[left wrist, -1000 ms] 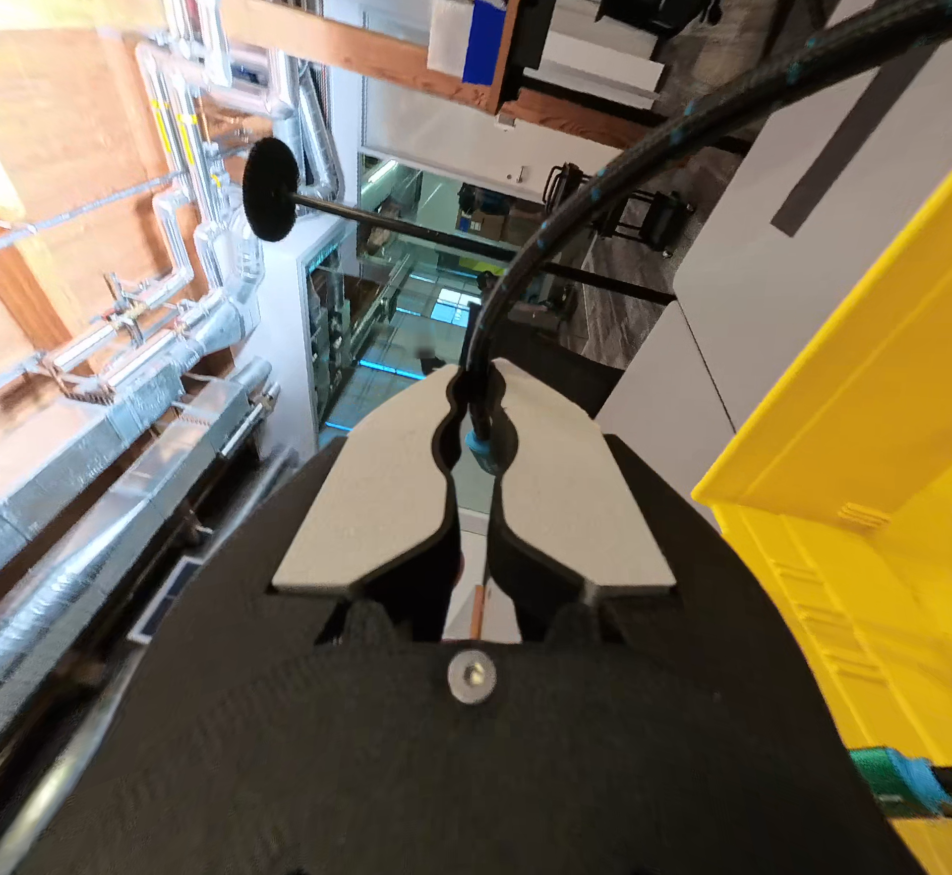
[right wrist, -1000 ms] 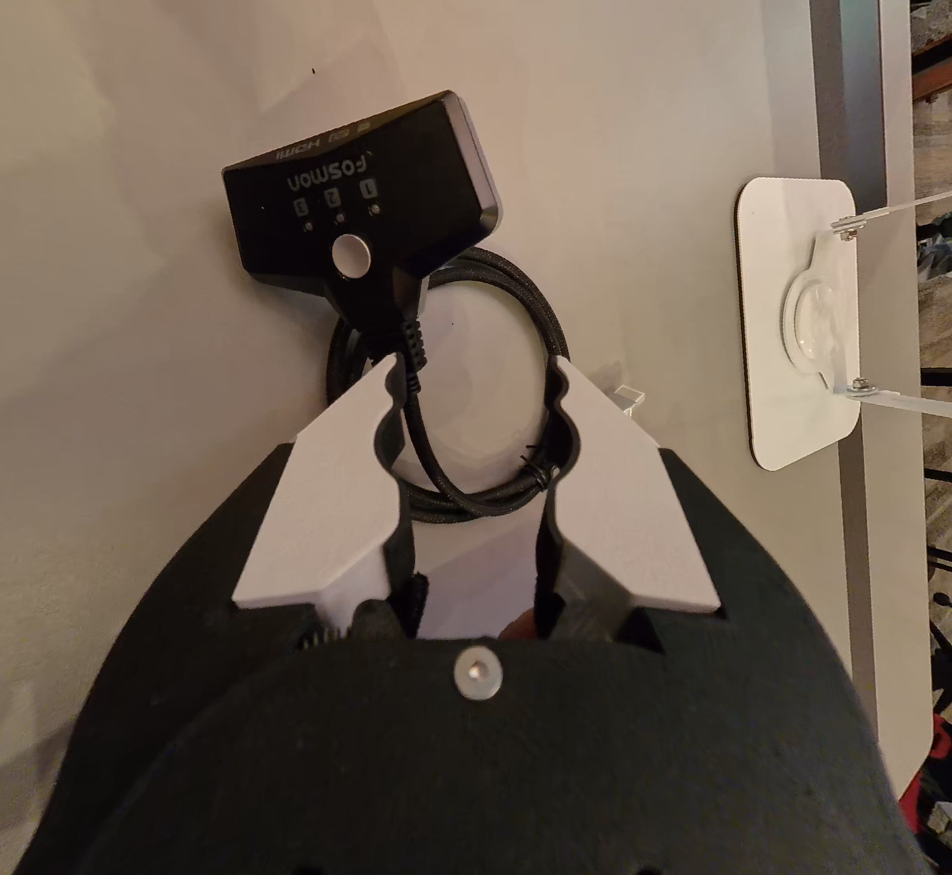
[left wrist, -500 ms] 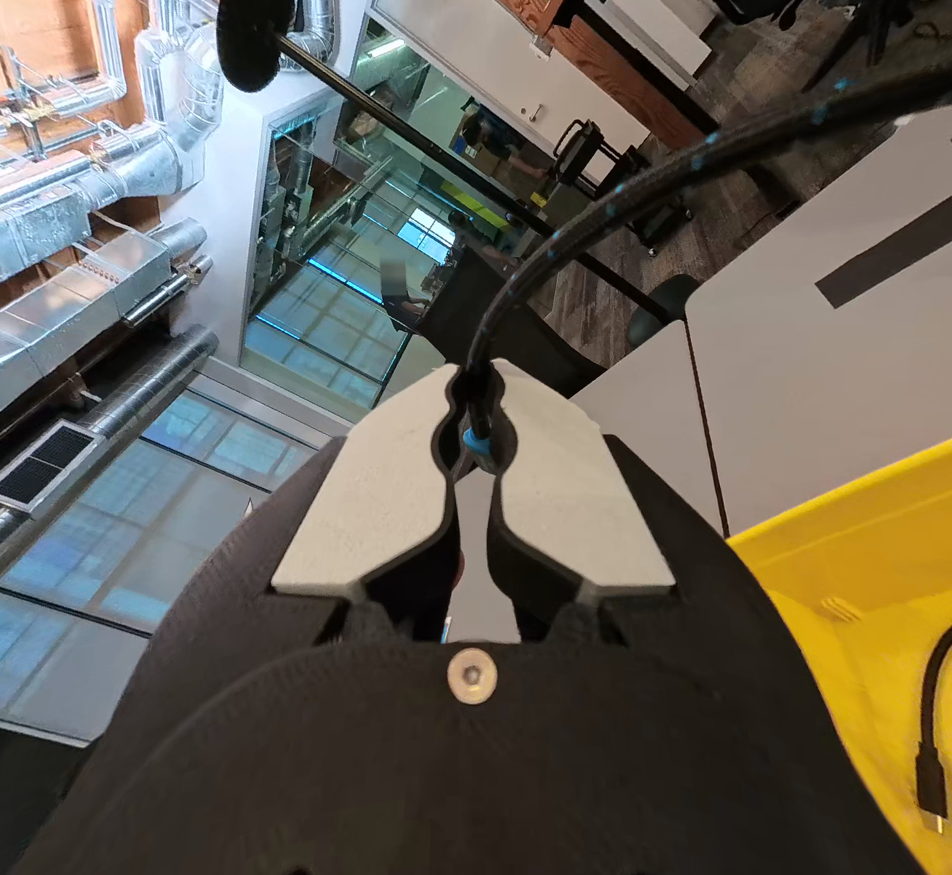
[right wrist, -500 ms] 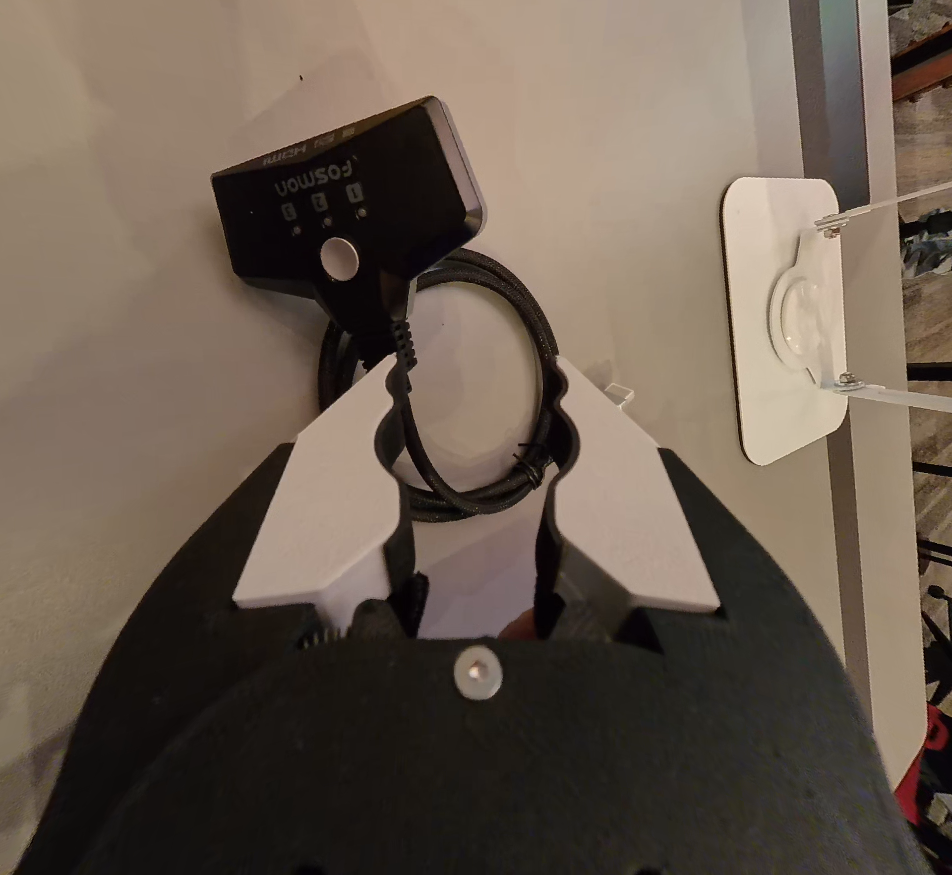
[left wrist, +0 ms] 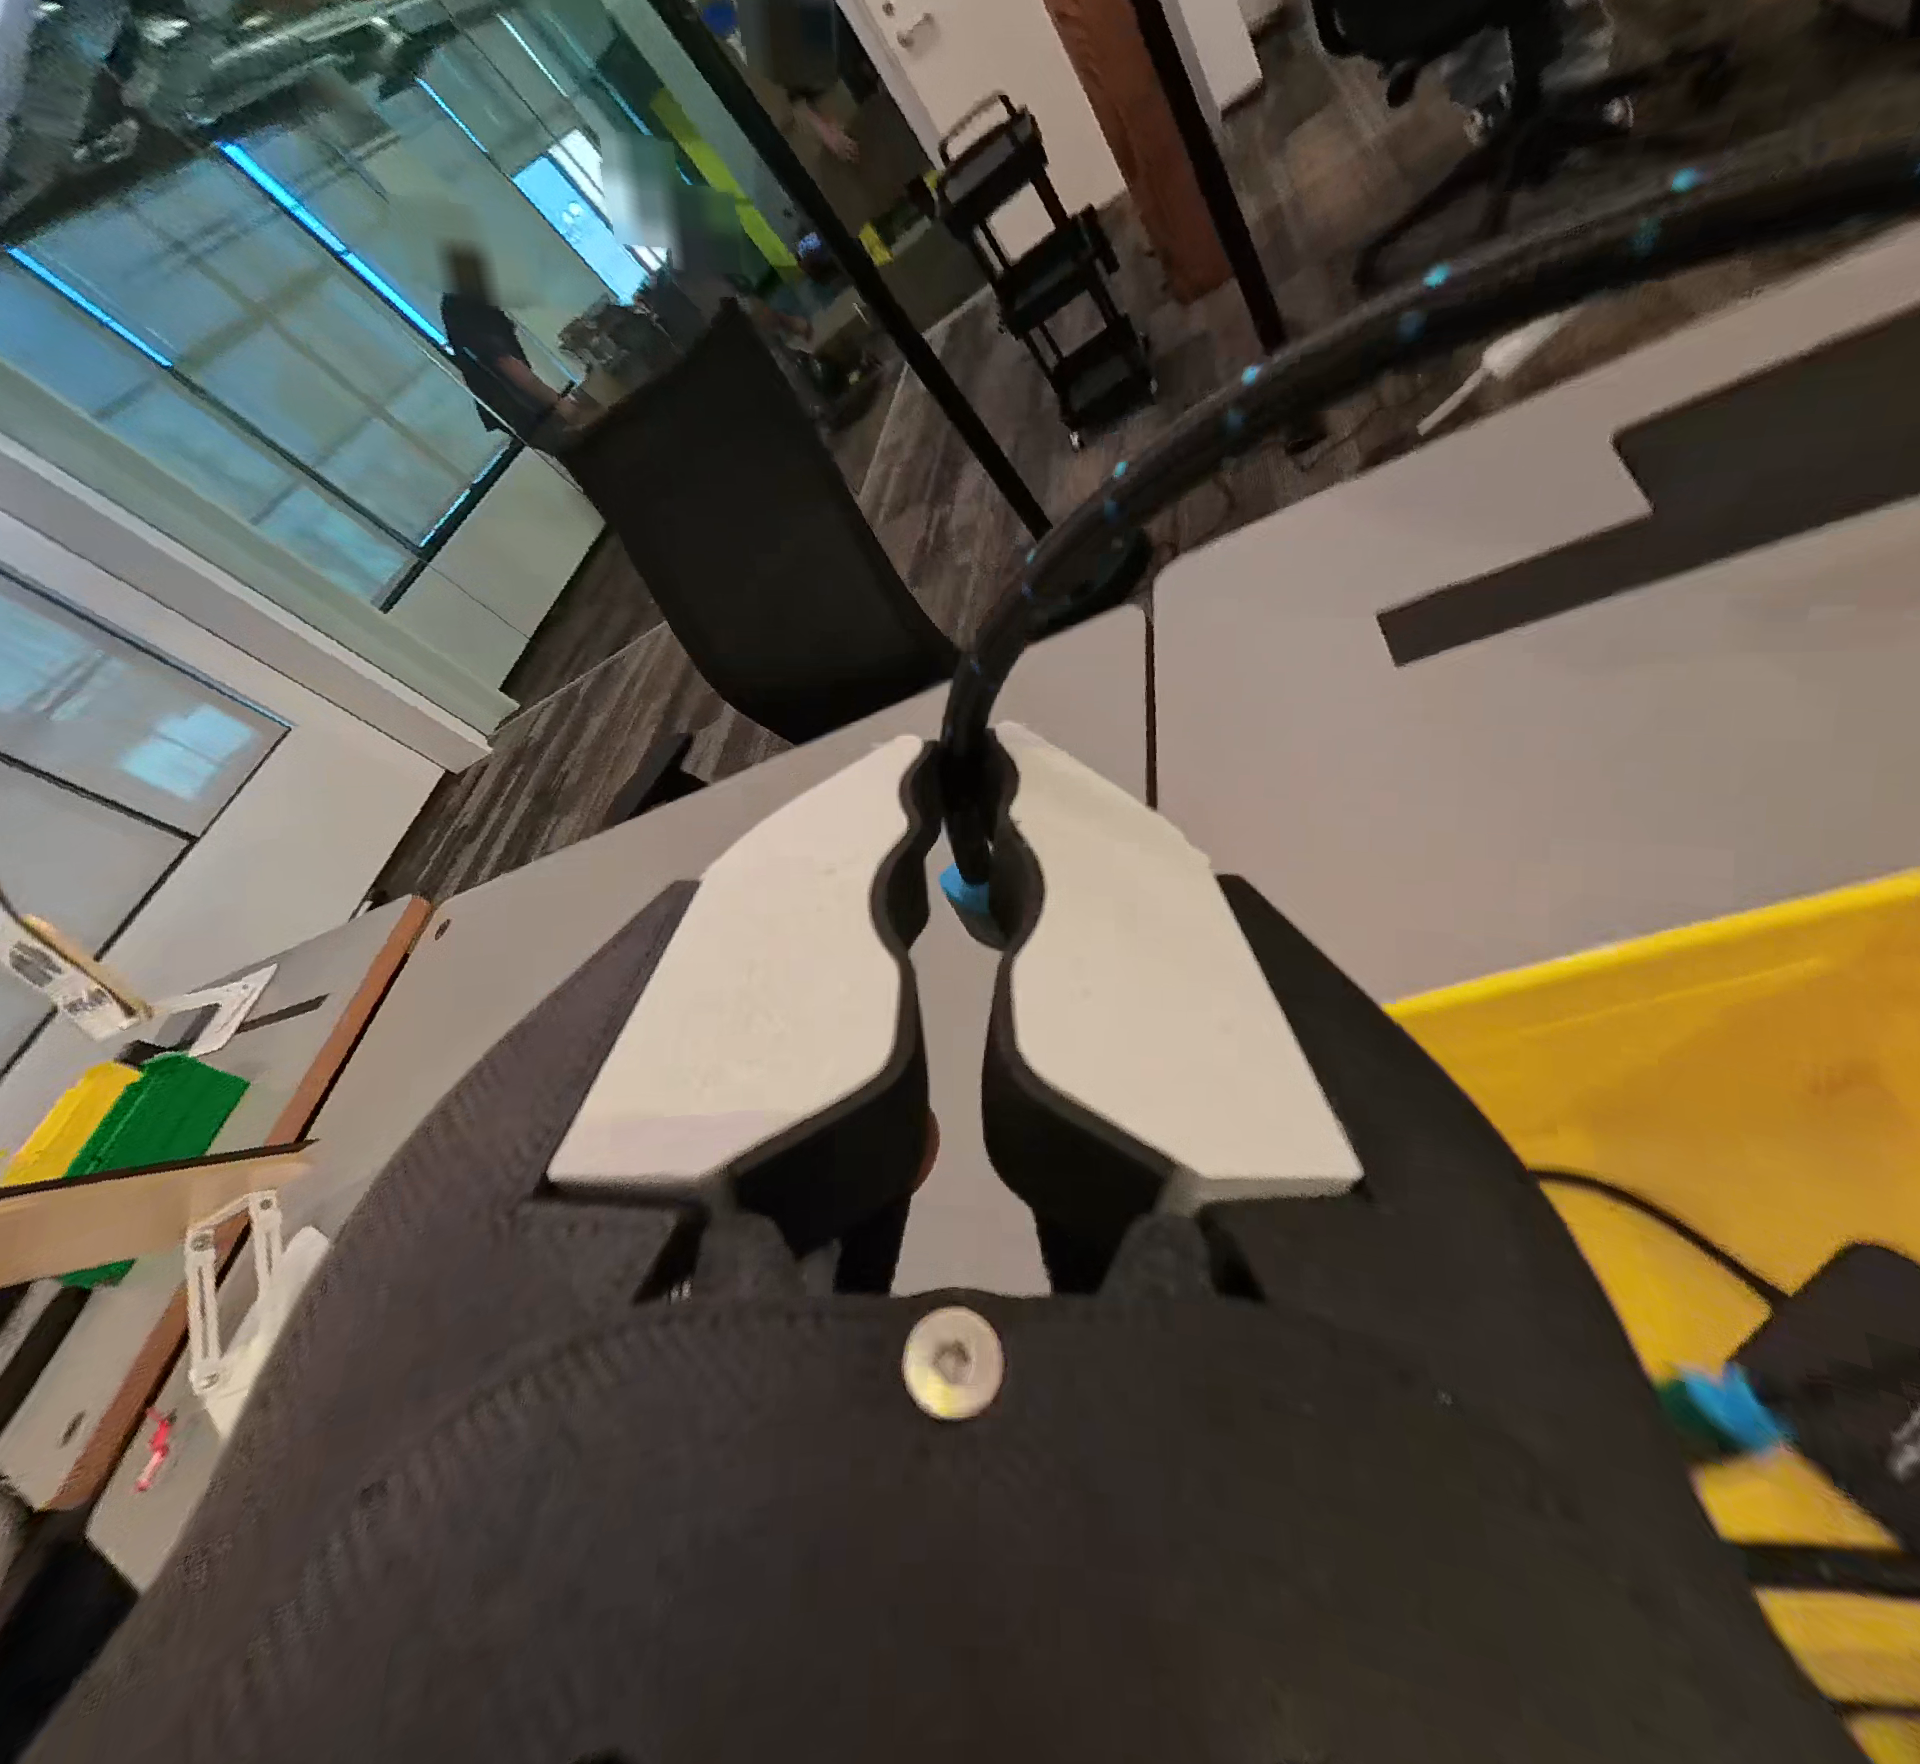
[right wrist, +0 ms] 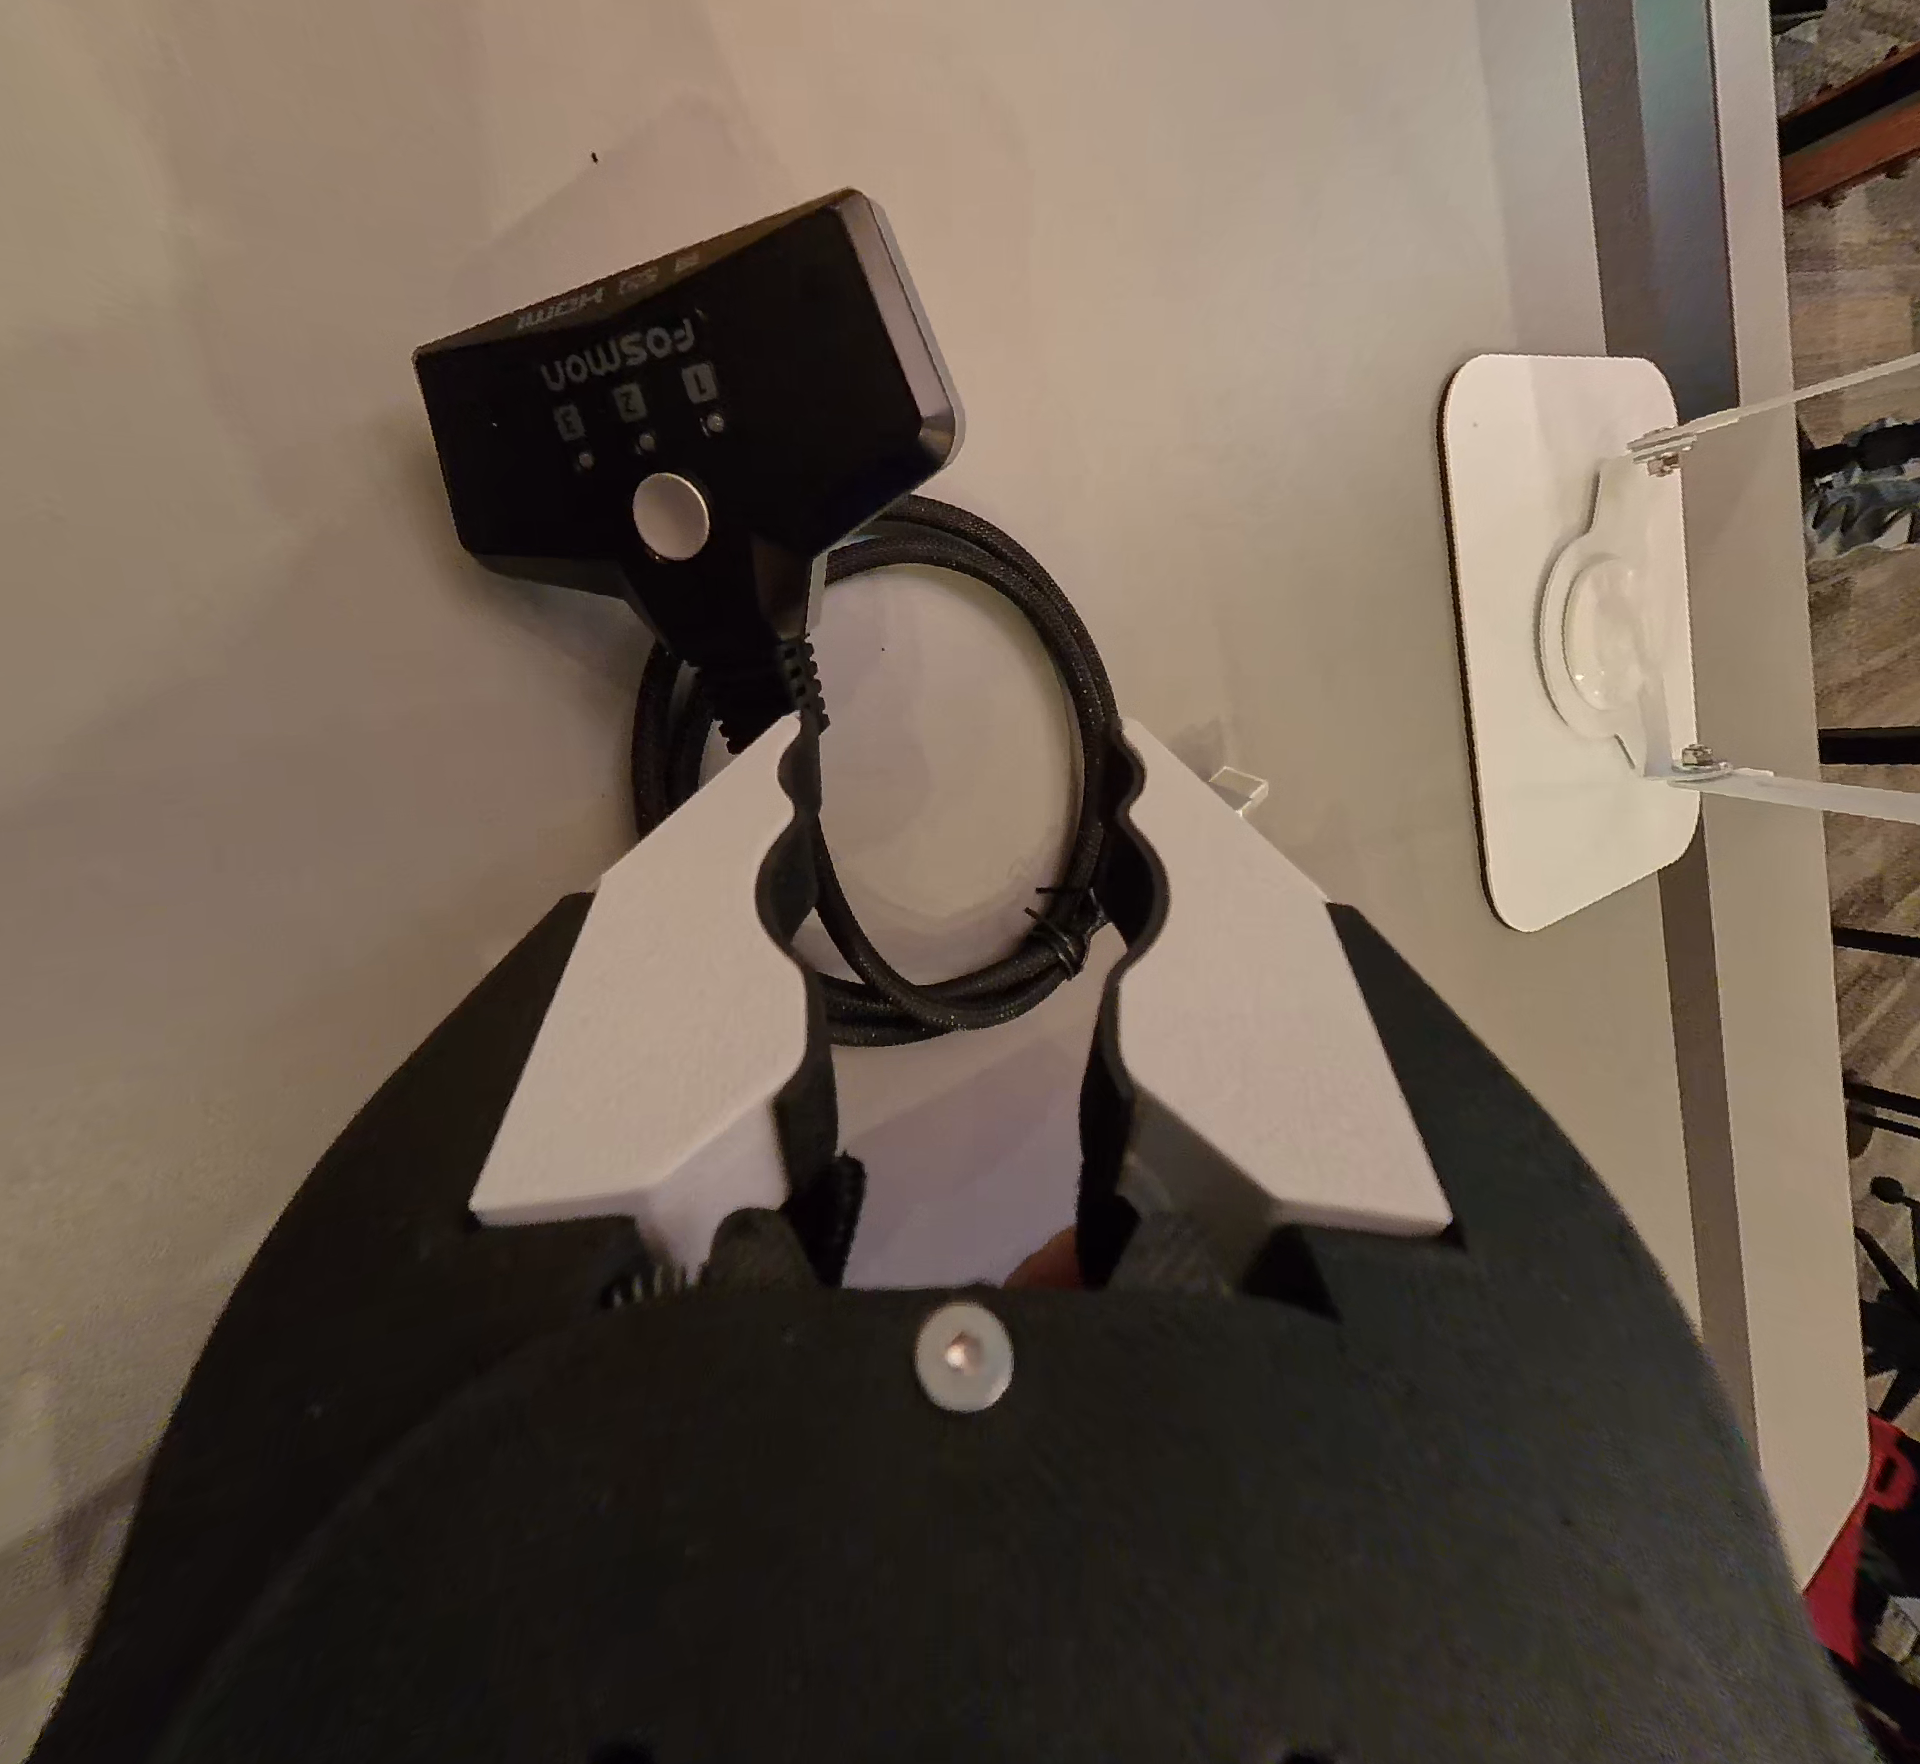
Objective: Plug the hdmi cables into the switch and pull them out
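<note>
In the left wrist view my left gripper (left wrist: 961,758) is shut on a black braided HDMI cable (left wrist: 1226,415) with blue flecks. The cable arcs up and away to the upper right, and its blue collar (left wrist: 961,888) sits between the fingers. In the right wrist view the black HDMI switch (right wrist: 675,410) lies on the pale table (right wrist: 1195,208), with its own braided cable coiled (right wrist: 1049,592) just behind it toward me. My right gripper (right wrist: 961,748) is open and hovers above that coil, a little short of the switch. The switch's ports are hidden.
A yellow bin (left wrist: 1621,1091) sits at the right of the left wrist view, holding a black device (left wrist: 1860,1361) and another blue-ended plug (left wrist: 1714,1413). A white pad with a clear bracket (right wrist: 1569,644) lies near the table's right edge. Green and yellow blocks (left wrist: 135,1122) stand far left. Left tips to right tips: about 55 centimetres.
The left gripper has swung downward with the cable, from facing the ceiling pipes to facing the tables and bin. The right gripper has held nearly still over the coil.
</note>
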Tool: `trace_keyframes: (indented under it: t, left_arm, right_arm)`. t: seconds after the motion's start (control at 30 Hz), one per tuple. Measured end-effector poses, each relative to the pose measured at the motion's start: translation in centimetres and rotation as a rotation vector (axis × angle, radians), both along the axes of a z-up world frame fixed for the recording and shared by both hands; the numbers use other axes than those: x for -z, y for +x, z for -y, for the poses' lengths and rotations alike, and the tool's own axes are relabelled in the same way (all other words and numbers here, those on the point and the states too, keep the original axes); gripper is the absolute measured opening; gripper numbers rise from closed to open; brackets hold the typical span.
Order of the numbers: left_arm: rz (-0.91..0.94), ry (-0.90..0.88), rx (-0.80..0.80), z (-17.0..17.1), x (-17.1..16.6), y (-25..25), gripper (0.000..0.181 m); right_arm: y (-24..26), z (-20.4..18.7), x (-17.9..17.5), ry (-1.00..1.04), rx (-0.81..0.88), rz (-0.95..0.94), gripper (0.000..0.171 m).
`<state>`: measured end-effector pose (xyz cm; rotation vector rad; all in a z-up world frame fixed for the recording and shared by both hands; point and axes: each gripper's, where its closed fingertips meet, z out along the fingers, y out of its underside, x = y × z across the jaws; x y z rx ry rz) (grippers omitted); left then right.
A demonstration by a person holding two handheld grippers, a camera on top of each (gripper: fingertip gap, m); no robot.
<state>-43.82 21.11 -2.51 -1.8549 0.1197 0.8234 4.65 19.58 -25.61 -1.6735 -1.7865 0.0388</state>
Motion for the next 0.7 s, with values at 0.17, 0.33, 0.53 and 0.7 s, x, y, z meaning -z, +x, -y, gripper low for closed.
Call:
trace_keyframes:
  t: [0.17, 0.33, 0.53, 0.7]
  left_arm:
    - [0.067, -0.040, 0.013, 0.4, 2.6, 0.0, 0.006]
    - [0.119, 0.049, 0.035, 0.0, -1.4, -0.1, 0.006]
    - [0.091, 0.135, 0.201, -0.8, -6.2, 4.8, 0.006]
    - [0.071, 0.127, 0.498, -1.9, -6.2, 14.0, 0.006]
  right_arm:
    - [0.1, -0.1, -0.1, -0.001, 0.003, -0.005, 0.051]
    - [-0.1, 0.0, -0.1, 0.003, 0.000, -0.002, 0.051]
    - [-0.3, -0.3, -1.6, -0.013, 0.033, -0.093, 0.052]
    - [-0.7, -0.2, -5.3, -0.017, 0.077, -0.274, 0.050]
